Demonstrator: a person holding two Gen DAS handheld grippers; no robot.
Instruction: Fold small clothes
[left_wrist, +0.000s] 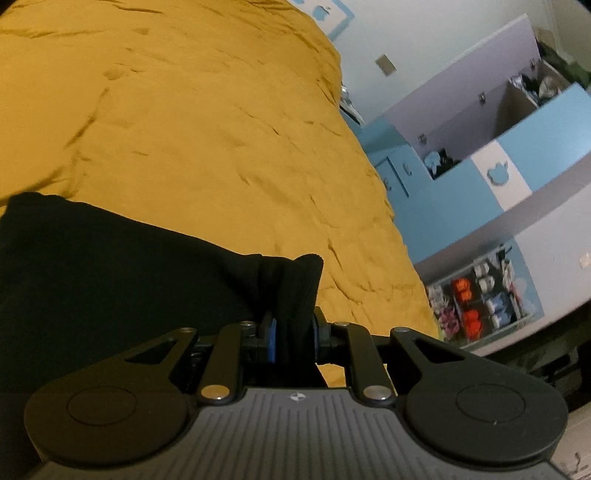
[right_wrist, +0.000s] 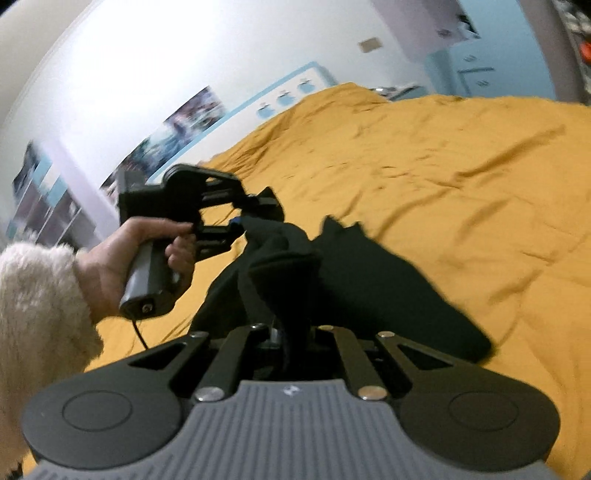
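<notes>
The left tool (left_wrist: 293, 338) pinches a bunched, ribbed edge of a black garment (left_wrist: 110, 266) between its blue pads, and the right tool (right_wrist: 291, 338) is pressed together on another part of the same garment, whose cloth rises straight out of its jaws. In the right wrist view a hand (right_wrist: 122, 254) in a fluffy cream sleeve (right_wrist: 40, 306) holds the left tool up over the bed (right_wrist: 461, 177), with the garment slung between the two tools and one dark flap trailing onto the yellow bedspread.

This looks like the carrying or spreading step: the garment is gripped at two points and is not yet laid flat. The next move probably calls for drawing the tools apart until the cloth is taut, then lowering it smooth onto the bedspread before any fold. Bunched cloth in the left pinch may hide a second layer.
</notes>
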